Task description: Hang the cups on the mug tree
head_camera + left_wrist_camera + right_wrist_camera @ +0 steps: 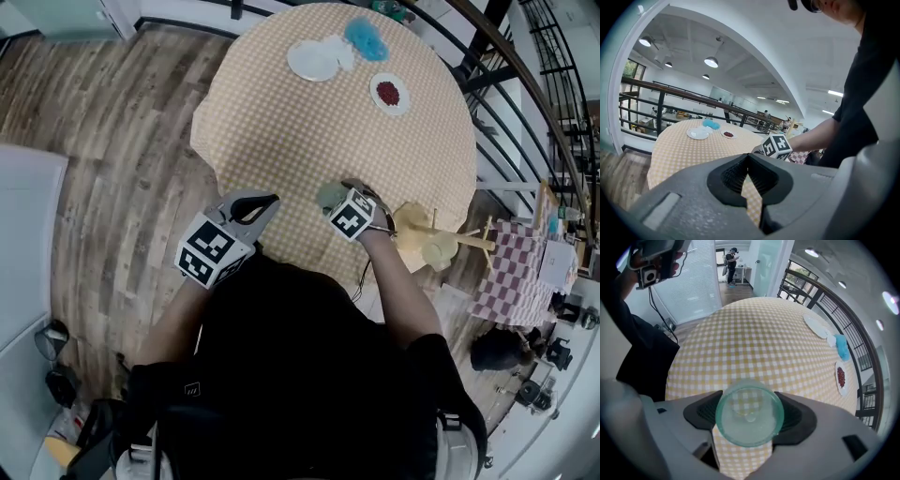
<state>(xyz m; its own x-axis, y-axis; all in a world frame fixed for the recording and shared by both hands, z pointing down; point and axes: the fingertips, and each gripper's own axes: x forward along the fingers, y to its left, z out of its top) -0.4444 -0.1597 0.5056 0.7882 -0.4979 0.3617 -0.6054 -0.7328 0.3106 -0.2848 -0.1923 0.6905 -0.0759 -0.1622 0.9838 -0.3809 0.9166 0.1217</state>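
Desk (281, 122): round, with a yellow check cloth. The mug tree (473, 240) stands at its near right edge. I judge one pale cup (439, 249) is already hung on it, maybe a second.

Right hand-held gripper (750, 417): just left of the mug tree and pointing straight down. Its jaws are released and spread wide either side of the green glass cup (328, 195). The cup stands upright on the cloth, mouth up. The pads sit very close to its rim but, as I read it, do not press it.

Left hand-held gripper (749, 174): further left of the tree, clenched on nothing. Only cloth shows through its slit.

Risks:
- The glass is smooth and round, so an off-centre close could squirt or tip it.
- The desk edge is near, so a tipped cup could roll off.
- A careless swing toward the tree could knock the hung cup.
- I see no handle from above.
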